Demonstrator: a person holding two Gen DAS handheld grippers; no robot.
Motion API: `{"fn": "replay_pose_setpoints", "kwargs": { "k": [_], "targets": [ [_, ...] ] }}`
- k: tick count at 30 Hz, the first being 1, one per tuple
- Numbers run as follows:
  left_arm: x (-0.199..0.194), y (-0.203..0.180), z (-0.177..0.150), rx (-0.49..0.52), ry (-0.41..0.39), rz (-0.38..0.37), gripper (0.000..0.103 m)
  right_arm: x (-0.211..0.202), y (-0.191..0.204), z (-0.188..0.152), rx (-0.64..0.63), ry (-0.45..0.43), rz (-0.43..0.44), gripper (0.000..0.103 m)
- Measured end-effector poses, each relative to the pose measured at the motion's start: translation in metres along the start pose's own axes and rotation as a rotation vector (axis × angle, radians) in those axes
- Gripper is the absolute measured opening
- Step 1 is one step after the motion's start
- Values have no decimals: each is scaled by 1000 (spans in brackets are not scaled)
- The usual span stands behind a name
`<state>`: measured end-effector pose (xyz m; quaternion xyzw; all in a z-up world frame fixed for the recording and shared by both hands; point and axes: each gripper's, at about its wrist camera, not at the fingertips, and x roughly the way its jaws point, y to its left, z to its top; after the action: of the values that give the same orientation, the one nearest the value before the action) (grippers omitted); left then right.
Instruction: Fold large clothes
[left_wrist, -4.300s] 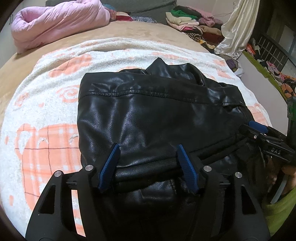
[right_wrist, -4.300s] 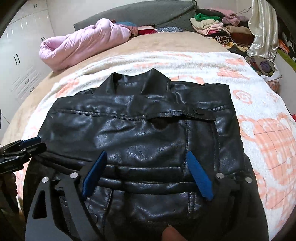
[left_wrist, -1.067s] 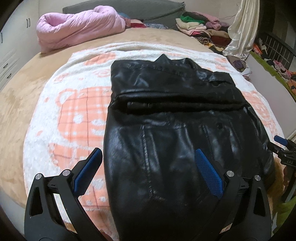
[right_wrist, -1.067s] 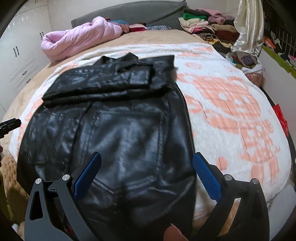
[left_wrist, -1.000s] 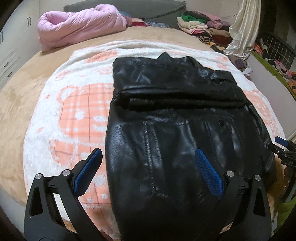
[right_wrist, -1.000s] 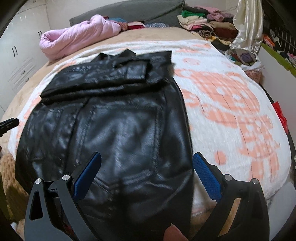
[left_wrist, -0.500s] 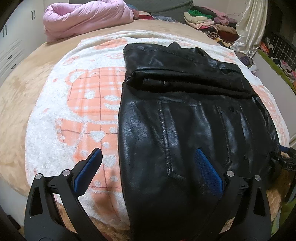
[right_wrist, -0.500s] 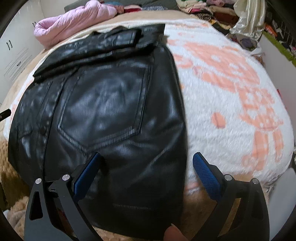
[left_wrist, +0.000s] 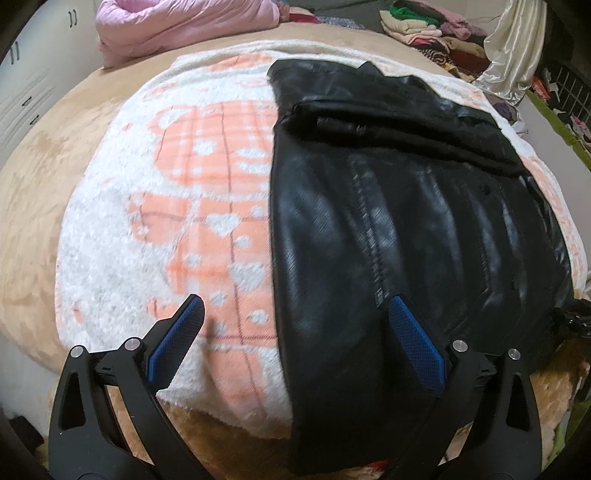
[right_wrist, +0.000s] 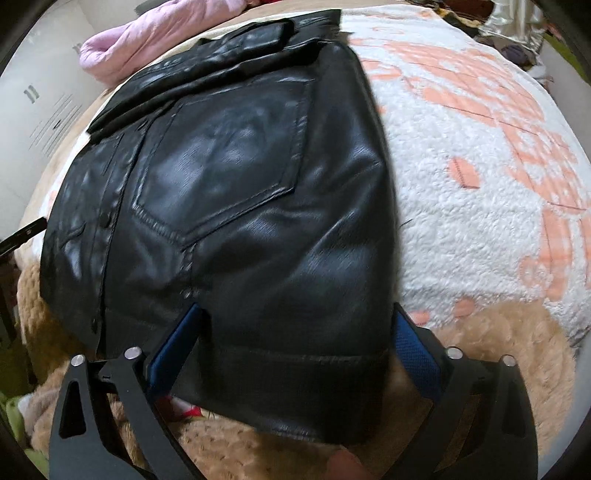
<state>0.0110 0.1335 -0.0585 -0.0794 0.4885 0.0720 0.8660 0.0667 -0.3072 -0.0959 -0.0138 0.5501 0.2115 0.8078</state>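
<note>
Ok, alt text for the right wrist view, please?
A black leather jacket lies on a white and orange blanket, its hem hanging off the near edge. The open right gripper straddles the hem corner; a pink duvet sits behind.

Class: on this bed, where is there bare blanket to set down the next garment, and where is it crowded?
Free: the orange-and-white blanket left of the black leather jacket, and again on its other side. Crowded: the head of the bed, with the pink duvet and the stacked clothes.
</note>
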Motion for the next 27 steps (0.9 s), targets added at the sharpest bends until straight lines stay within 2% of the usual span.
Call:
{"fn": "replay_pose_setpoints", "kwargs": {
  "k": [3,4,5,6,11,12,13,17,22,25,27],
  "targets": [
    [4,7,-9,-10,27,3,93,-8,0,-3,-11,-21,10,52],
    [5,10,-14,-15,37,1,93,-12,-1,-3,-2,-35,20,35],
    [6,13,-17,-20,45,-4,93,-18,-4,-3,13,-54,48,23],
    [6,14,-20,-24,50,-12,93,-20,-3,-1,16,-66,57,19],
    [5,23,-37,-52,78,-93,92,-43,3,5,0,-148,110,13],
    [4,23,-40,-57,84,-114,89,-48,3,8,3,-166,131,12],
    [3,23,-43,-60,92,-143,80,-51,3,9,7,-179,148,12],
    [-3,21,-54,-57,101,-164,68,-66,5,18,24,-238,220,11],
    [-10,19,-69,-73,138,-227,69,-80,5,36,43,-304,285,11],
    [-5,21,-76,-113,180,-306,69,-87,5,47,46,-344,312,11],
    [-2,20,-76,-132,193,-348,47,-89,5,54,51,-366,330,11]
  ]
}}
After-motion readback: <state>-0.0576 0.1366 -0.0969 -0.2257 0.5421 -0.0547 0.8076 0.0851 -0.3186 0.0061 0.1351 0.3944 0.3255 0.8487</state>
